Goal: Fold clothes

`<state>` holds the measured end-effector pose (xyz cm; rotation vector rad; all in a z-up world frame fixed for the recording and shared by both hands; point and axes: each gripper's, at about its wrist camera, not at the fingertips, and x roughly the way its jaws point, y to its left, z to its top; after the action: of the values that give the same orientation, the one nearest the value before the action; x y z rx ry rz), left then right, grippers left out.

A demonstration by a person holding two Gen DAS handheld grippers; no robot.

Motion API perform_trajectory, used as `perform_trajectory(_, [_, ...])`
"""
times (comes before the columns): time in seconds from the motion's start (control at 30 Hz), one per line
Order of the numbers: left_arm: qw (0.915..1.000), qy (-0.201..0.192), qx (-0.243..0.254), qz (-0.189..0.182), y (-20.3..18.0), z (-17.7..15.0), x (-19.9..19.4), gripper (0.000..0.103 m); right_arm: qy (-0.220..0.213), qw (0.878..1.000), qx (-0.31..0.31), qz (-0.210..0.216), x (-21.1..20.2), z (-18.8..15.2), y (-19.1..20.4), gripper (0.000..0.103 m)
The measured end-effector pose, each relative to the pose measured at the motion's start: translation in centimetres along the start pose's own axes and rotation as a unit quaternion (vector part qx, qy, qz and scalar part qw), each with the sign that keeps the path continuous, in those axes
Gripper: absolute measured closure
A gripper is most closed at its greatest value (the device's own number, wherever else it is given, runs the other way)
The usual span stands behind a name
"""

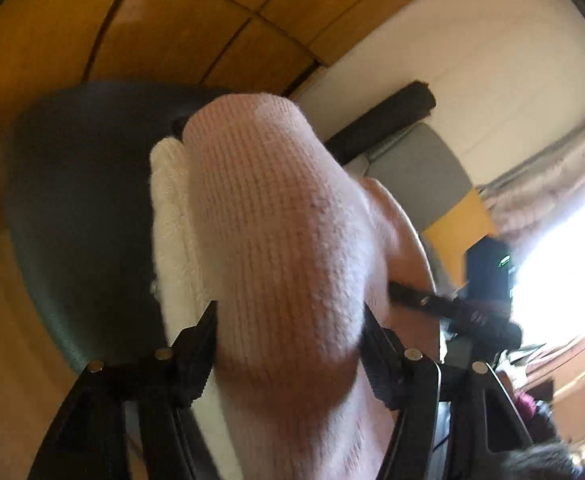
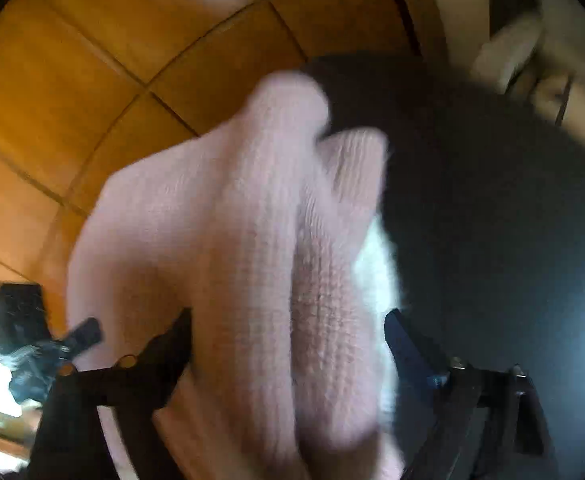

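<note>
Between the black fingers of the left gripper [image 1: 288,320] a pale pink ribbed knit garment [image 1: 276,216] is clamped, its long axis running straight away from the camera over a dark round seat [image 1: 84,208]. A cream knit layer [image 1: 172,224] lies beneath its left side. The right gripper [image 2: 288,332] likewise pinches the bunched pink knit, pointing forward above orange wooden floor tiles [image 2: 92,64]; both views are blurred.

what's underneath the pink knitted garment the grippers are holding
A white fluffy fabric peeks out beside the pink knit, above a dark round seat. The knit hides how far the white piece extends.
</note>
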<state>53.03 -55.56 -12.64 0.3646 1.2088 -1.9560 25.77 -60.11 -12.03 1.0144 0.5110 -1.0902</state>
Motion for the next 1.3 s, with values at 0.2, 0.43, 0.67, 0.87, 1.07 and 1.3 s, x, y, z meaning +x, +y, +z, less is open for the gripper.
perform_trajectory(0.2, [0.9866,-0.128,0.082,0.061,-1.4,1.5,-8.4,0.040,-0.089,0.983,-0.150,-0.057,-6.9,-0.9,6.0,0.010])
perform_trajectory(0.43, [0.9735,-0.099,0.201,0.046,-6.7,2.8,-4.3,0.039,-0.043,0.981,-0.178,-0.072,-1.5,-0.5,6.6,0.013])
perform_trajectory(0.67, [0.9723,-0.034,0.188,0.135,-3.8,2.2,0.9,0.040,0.002,0.975,-0.205,-0.087,4.0,-0.1,7.2,0.016])
perform_trajectory(0.87, [0.9708,-0.055,0.175,0.155,-3.9,1.3,-0.3,0.039,-0.004,0.973,-0.204,-0.111,4.6,-1.0,8.7,0.012])
perform_trajectory(1.07, [0.9644,-0.098,0.091,0.228,-3.2,0.3,-3.9,0.039,-0.045,0.972,-0.156,-0.167,1.2,-2.4,11.1,0.012])
perform_trajectory(1.3, [0.9525,-0.131,0.041,0.272,-5.5,-2.7,-11.2,0.039,-0.166,0.958,-0.114,-0.207,-6.4,-6.1,15.8,0.000])
